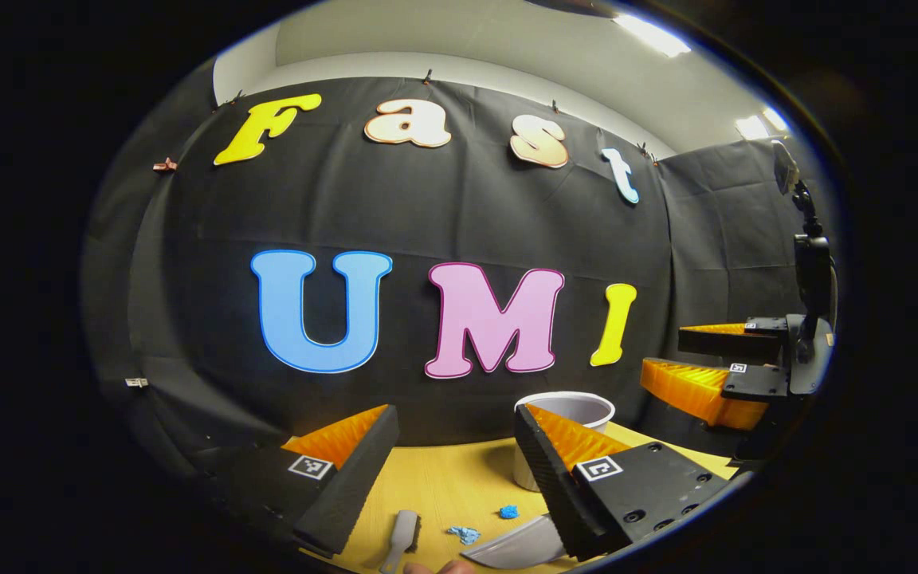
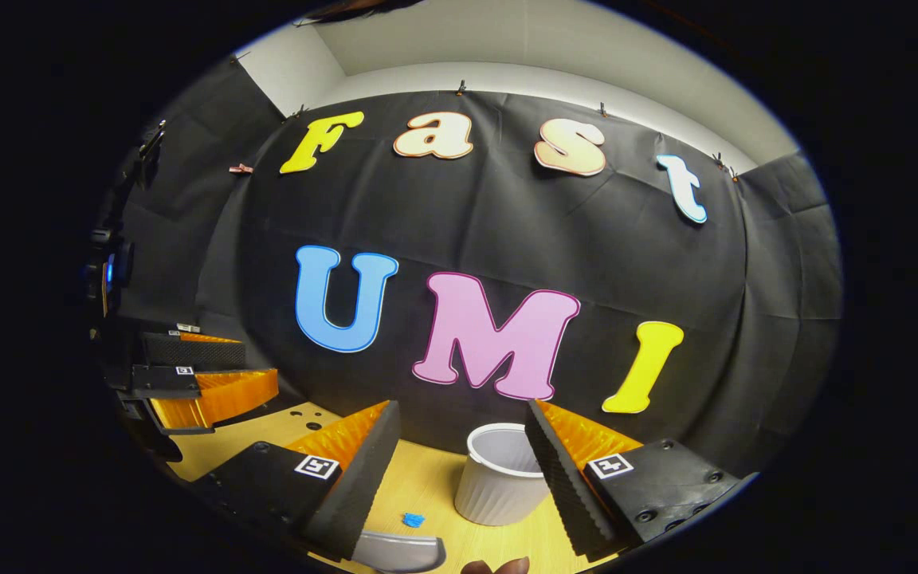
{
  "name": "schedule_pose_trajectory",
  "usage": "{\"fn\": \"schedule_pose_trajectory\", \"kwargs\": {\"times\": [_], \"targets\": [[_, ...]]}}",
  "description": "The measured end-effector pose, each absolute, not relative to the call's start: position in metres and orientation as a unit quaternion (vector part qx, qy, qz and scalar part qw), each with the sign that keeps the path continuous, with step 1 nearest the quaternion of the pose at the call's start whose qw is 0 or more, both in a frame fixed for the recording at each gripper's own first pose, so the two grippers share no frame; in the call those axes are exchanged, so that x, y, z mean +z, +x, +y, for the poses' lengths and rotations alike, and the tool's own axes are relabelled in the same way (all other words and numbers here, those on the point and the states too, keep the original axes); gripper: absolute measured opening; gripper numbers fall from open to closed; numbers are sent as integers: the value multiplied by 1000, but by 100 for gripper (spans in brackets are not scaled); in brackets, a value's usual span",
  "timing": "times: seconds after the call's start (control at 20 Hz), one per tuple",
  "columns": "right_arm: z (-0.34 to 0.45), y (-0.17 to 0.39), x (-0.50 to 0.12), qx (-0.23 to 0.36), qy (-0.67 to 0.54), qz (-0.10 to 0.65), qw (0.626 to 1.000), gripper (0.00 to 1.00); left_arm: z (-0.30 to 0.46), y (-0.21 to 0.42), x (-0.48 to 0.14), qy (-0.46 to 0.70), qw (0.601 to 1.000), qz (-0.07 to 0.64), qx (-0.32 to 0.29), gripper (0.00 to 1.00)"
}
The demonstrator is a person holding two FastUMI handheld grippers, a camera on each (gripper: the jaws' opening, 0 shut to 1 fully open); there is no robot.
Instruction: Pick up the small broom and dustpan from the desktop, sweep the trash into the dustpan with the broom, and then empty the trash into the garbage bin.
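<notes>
A small grey broom (image 1: 401, 538) lies on the wooden desktop (image 1: 443, 478), just below my left gripper (image 1: 455, 410), which is open and holds nothing. Right of the broom lie two blue scraps of trash (image 1: 464, 534), then a grey dustpan (image 1: 519, 546) partly under my finger. A white ribbed garbage bin (image 1: 566, 410) stands farther back. The right gripper (image 1: 664, 353) hovers at the far right. In the right gripper view, my right gripper (image 2: 462, 404) is open and empty above the bin (image 2: 499, 478), a blue scrap (image 2: 413, 520) and the dustpan (image 2: 399, 552). The left gripper (image 2: 258, 365) hangs at the left.
The black cloth wall closes the desk close behind the bin. A person's fingertips (image 1: 435, 568) peek in at the near edge of the desk, also in the right gripper view as fingertips (image 2: 499, 566). A camera stand (image 1: 814, 263) rises at the far right.
</notes>
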State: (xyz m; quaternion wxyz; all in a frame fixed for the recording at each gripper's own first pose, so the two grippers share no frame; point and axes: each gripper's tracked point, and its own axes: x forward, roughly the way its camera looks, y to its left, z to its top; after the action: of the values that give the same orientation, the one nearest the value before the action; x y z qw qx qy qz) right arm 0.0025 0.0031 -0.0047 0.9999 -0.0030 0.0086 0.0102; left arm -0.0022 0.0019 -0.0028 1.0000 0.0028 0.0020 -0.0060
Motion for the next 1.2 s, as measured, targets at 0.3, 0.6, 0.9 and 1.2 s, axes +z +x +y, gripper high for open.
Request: {"fn": "schedule_pose_trajectory", "kwargs": {"times": [0.3,0.6,0.9,1.2], "targets": [[14,0,-33,41,1,62,997,97,6,-3,-9,4,1000,8,-3,95],[48,-63,-184,143,-14,348,926,96,21,-4,-33,1,1000,25,14,95],[67,-118,-306,157,4,558,815,91,35,-7,-58,-15,998,48,38,95],[92,-117,-391,149,13,612,776,88,55,-16,-66,-11,996,56,70,95]]}}
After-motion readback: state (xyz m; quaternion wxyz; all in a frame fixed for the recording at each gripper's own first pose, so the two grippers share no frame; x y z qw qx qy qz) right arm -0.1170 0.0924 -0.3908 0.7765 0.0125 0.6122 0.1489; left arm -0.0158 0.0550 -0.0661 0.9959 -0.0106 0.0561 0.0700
